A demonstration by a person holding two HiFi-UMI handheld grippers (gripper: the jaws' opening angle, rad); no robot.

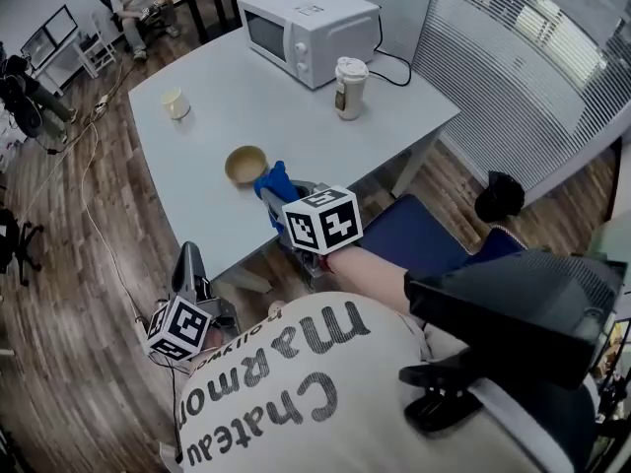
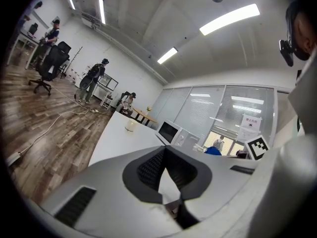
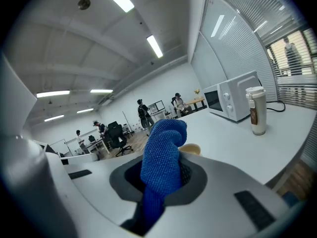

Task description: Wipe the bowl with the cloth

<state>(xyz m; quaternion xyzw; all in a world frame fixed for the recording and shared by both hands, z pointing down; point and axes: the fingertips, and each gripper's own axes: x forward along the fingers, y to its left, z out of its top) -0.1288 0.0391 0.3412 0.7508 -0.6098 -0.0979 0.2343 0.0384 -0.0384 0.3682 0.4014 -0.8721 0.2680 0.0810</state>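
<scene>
A tan bowl [image 1: 245,164] stands upright near the front edge of the white table [image 1: 296,116]. My right gripper [image 1: 271,197] is just in front of it, shut on a blue cloth [image 1: 274,179] that sticks up out of the jaws. In the right gripper view the cloth [image 3: 163,160] fills the jaws and hides most of the bowl [image 3: 191,149], whose rim peeks out behind it. My left gripper [image 1: 189,256] is low at the left, off the table and over the wooden floor. Its jaws [image 2: 166,170] are shut with nothing in them.
A white microwave [image 1: 311,28] and a lidded tumbler [image 1: 349,87] stand at the back of the table. A small cup [image 1: 175,102] is at its left. A blue chair [image 1: 424,236] is by my right side. Cables cross the floor [image 1: 89,215]. People sit farther back.
</scene>
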